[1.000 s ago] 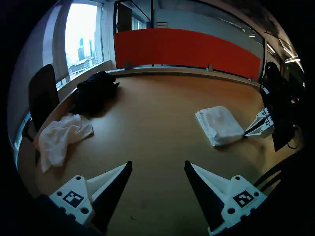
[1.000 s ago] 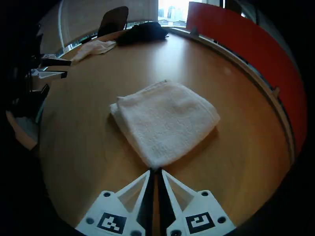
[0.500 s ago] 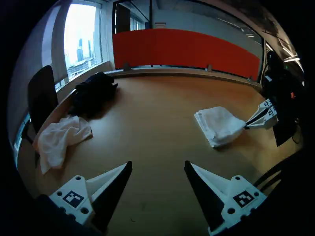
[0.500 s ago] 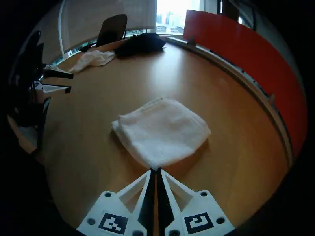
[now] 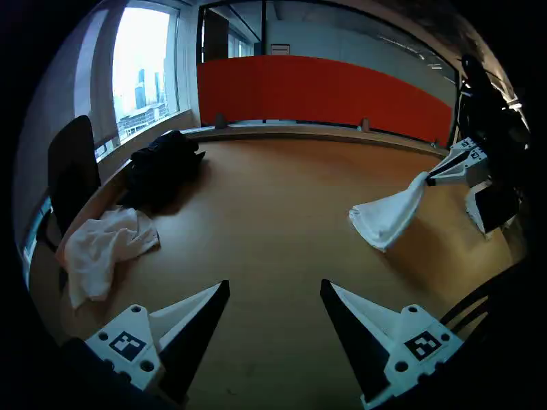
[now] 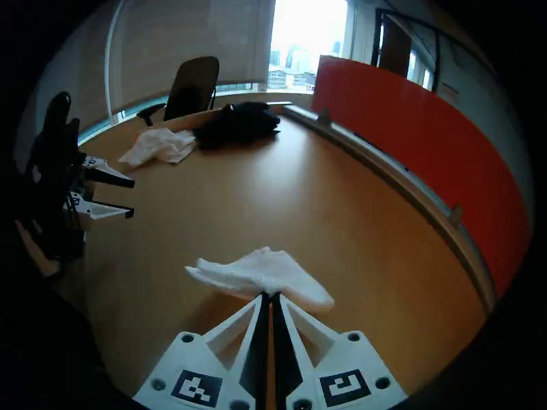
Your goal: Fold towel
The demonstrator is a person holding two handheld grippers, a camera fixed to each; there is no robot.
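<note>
A folded white towel (image 5: 388, 214) hangs by one corner from my right gripper (image 5: 431, 178), lifted off the wooden table (image 5: 273, 205) on the right side. In the right gripper view the same towel (image 6: 263, 275) droops just beyond my right gripper (image 6: 270, 301), whose fingers are shut on its near corner. My left gripper (image 5: 273, 294) stands open low over the near table edge, nothing between its fingers; in the right gripper view the left gripper (image 6: 119, 198) is at the left, open.
A crumpled white cloth (image 5: 102, 246) lies at the table's left edge, a black bag or garment (image 5: 164, 160) behind it. A dark chair (image 5: 72, 171) stands at the left. A red partition (image 5: 321, 85) runs along the far edge.
My right gripper has risen with the towel's corner; the folded towel has come off the table and now hangs. The left gripper has stayed put and open.
</note>
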